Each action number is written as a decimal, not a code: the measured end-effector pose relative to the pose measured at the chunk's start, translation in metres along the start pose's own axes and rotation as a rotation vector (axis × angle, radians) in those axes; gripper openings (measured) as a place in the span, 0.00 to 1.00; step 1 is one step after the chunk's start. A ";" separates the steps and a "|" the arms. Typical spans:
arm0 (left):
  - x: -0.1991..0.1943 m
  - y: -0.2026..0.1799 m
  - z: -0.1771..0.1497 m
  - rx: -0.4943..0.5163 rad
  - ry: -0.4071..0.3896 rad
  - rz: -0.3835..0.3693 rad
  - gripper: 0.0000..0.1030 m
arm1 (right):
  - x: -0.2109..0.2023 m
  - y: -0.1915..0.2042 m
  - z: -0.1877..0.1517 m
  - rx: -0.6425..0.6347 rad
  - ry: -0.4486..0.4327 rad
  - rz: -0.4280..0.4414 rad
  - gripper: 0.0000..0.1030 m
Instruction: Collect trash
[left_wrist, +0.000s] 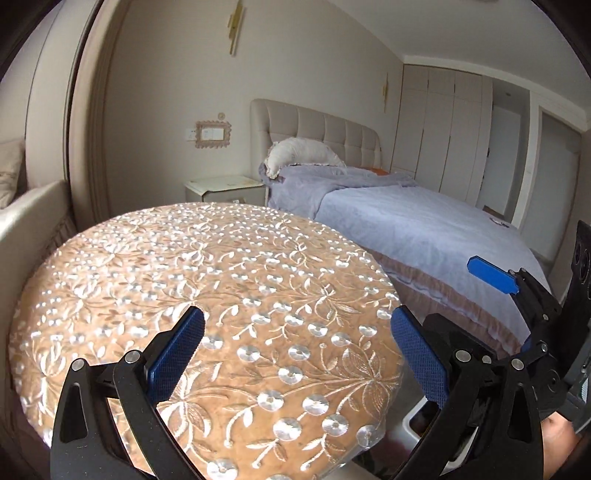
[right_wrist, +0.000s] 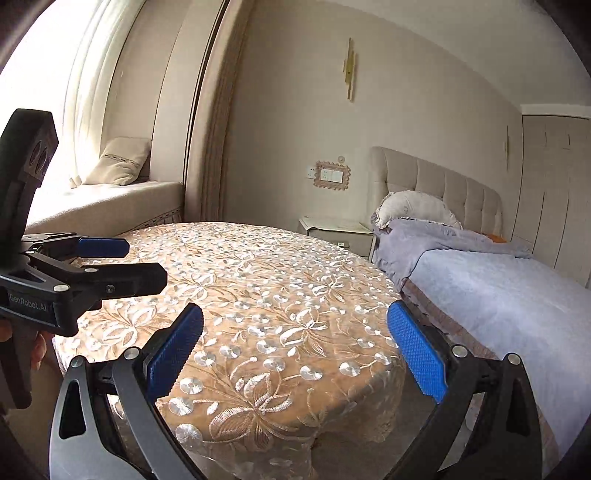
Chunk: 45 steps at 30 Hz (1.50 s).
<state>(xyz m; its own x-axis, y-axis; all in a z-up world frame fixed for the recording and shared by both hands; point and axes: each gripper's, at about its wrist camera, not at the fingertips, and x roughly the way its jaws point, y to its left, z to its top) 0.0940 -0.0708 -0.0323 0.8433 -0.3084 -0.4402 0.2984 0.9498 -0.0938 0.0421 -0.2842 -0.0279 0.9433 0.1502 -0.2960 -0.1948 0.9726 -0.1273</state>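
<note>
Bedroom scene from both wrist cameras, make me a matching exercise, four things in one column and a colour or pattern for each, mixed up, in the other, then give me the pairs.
Things:
1. round table's cloth
2. bed cover
3. claw pads
4. headboard

Colours:
A. beige, tufted in panels
B. bright blue, textured
C. tan with white embroidered flowers
D. pale lavender grey

Pairs: 1-C, 2-D, 3-B, 4-A

Round table (left_wrist: 207, 280) under tan floral embroidered cloth (right_wrist: 266, 306), bed (right_wrist: 509, 295) with lavender blanket (left_wrist: 406, 225), white pillow (left_wrist: 303, 155)
</note>
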 end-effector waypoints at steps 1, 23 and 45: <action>-0.004 0.006 0.001 -0.001 -0.008 0.022 0.96 | 0.003 0.006 0.006 0.000 -0.002 0.013 0.96; -0.049 0.050 0.011 0.051 -0.078 0.183 0.96 | 0.025 0.078 0.047 -0.059 -0.017 0.061 0.96; -0.060 0.052 0.014 0.051 -0.114 0.184 0.96 | 0.023 0.083 0.047 -0.061 -0.015 0.052 0.96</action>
<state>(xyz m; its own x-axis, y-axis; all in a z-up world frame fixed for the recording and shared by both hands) 0.0651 -0.0034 0.0014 0.9300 -0.1367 -0.3412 0.1546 0.9876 0.0257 0.0602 -0.1919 -0.0012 0.9353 0.2028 -0.2900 -0.2589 0.9508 -0.1701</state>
